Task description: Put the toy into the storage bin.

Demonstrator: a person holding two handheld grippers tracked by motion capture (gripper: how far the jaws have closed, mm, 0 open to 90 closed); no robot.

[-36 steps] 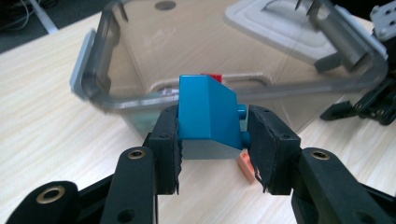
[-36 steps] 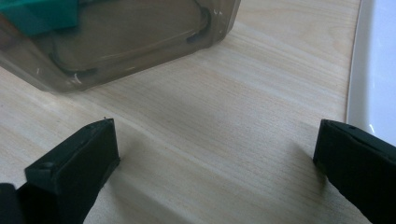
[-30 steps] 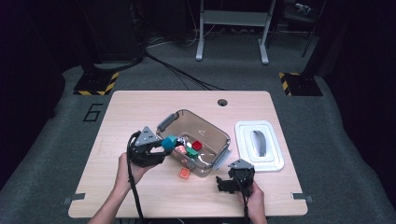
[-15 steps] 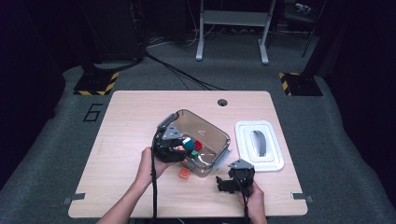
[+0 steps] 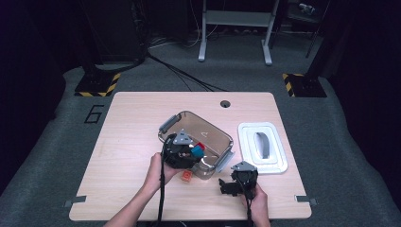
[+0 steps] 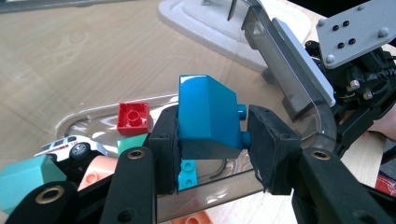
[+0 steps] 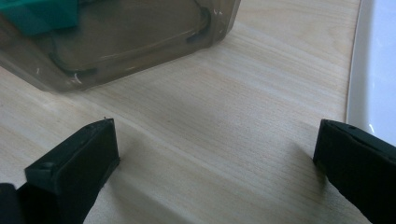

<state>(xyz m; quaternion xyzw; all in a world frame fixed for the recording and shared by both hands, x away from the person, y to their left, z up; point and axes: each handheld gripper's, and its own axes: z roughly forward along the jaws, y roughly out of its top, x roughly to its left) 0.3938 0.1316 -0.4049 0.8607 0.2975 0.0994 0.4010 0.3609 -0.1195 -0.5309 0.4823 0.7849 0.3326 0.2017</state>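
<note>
The left gripper [image 6: 212, 140] pinched a blue block [image 6: 208, 116] between its two black pads, one pad pressed on each side of the block. In the left gripper view the block was held just above the near wall of the clear container [image 6: 289, 56], over its inside. In the high view the left gripper [image 5: 182, 151] stood at the near-left part of the same container [image 5: 215, 135], with the blue block [image 5: 195, 150] at its tip.

Inside the container, below the held block, lay a red brick [image 6: 133, 118], a small white toy car [image 6: 70, 145], a teal block [image 6: 28, 179] and a pale pink brick [image 6: 95, 172]. One small orange brick [image 5: 186, 177] lay on the table [image 5: 132, 118] just outside the near wall of the container.

The right gripper [image 7: 215, 163] had its jaws spread wide apart, with nothing between them, only the bare wood of the table. It rested low over the table at the near-right corner of the container. In the high view the right gripper [image 5: 231, 184] was near that corner, held by the person's right hand [image 5: 257, 203].

The white lid [image 5: 262, 147] lay flat on the table just to the right of the container, with its grey handle up.
</note>
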